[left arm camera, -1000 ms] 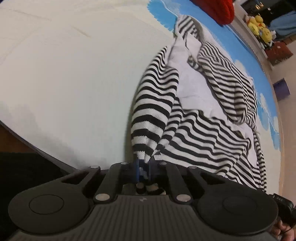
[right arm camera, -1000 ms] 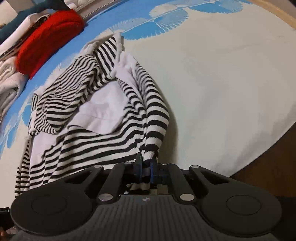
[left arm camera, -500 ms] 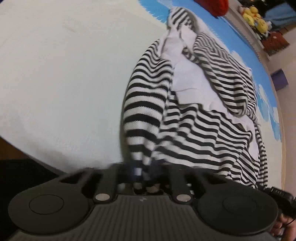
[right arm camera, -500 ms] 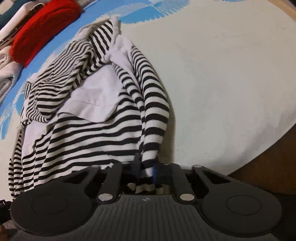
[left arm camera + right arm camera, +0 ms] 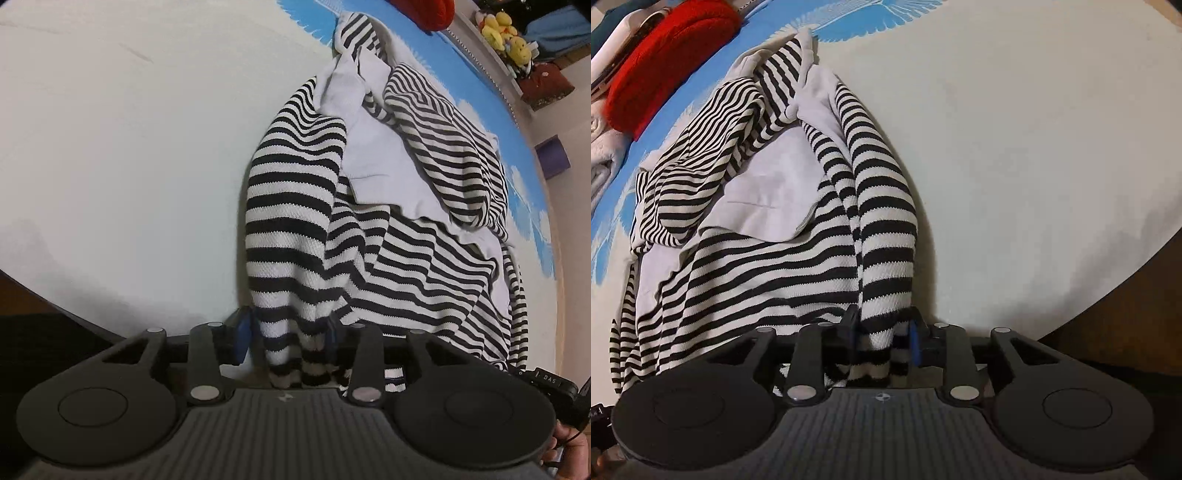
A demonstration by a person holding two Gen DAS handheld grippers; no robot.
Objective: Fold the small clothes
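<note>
A black-and-white striped top (image 5: 388,206) lies rumpled on a pale bed (image 5: 129,155) whose cover shows a blue feather print toward twelve o'clock. Its near edge reaches the six o'clock side of both wrist views, where each hand-held gripper meets it.

The left hand-held gripper (image 5: 288,332) has a bunched striped sleeve hanging between its blue-padded fingers. The jaws are opening, and a gap shows beside the pad at nine o'clock, so the cloth looks released rather than pinched. The right hand-held gripper (image 5: 882,334) likewise has a striped sleeve between its fingers; its jaws are opening too, with the cloth sitting loosely between them.

The step in hand appears to be letting go after the garment was drawn toward the near edge of the bed. The top is not yet folded: white lining and stripes lie in uneven layers, with a twisted part at twelve o'clock. The next move likely calls for backing both grippers clear without dragging the sleeves, then taking fresh hold of an edge to lay the first fold.

Compared with a second ago, both pairs of jaws, then clenched tightly on the sleeves, now stand apart. The garment fills more of each view and lies a little flatter.

A folded red knit (image 5: 665,62) rests at eleven o'clock in the right view. Yellow plush toys (image 5: 506,37) sit at one o'clock in the left view.
</note>
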